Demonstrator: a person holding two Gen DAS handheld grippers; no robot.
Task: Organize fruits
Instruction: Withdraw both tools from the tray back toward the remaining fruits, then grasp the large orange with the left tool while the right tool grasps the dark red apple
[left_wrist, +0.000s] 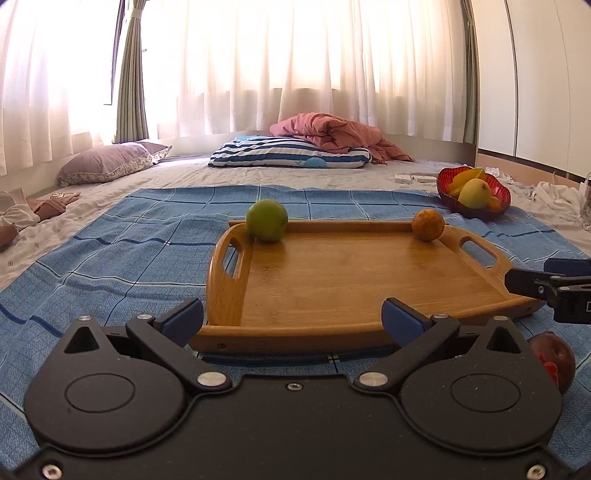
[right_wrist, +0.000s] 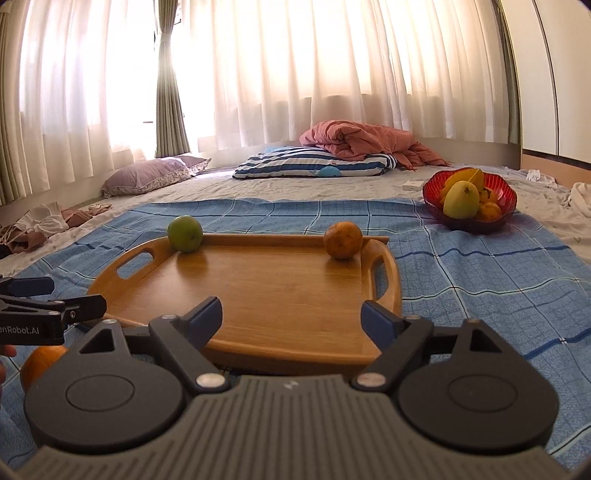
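Note:
A wooden tray (left_wrist: 221, 291) (right_wrist: 288, 356) lies on a blue checked cloth (left_wrist: 110, 258). A green fruit (left_wrist: 266, 220) (right_wrist: 185, 234) rests in its far left corner and an orange (left_wrist: 427, 225) (right_wrist: 342, 240) in its far right corner. My left gripper (left_wrist: 291, 319) is open at the tray's near edge, holding nothing. My right gripper (right_wrist: 293, 317) hovers over the tray's near right part, open and empty. A dark red fruit (left_wrist: 554, 360) lies on the cloth by the tray's near right corner. A second orange (right_wrist: 42, 363) lies on the cloth near the left gripper (right_wrist: 70, 295).
A red bowl (left_wrist: 443, 184) (right_wrist: 430, 194) holding a yellow-green mango and other fruit stands beyond the tray to the right. Pillows, a striped cushion (left_wrist: 288, 155) and a pink blanket (left_wrist: 332, 134) lie by the curtains. Clothes are scattered at the far left.

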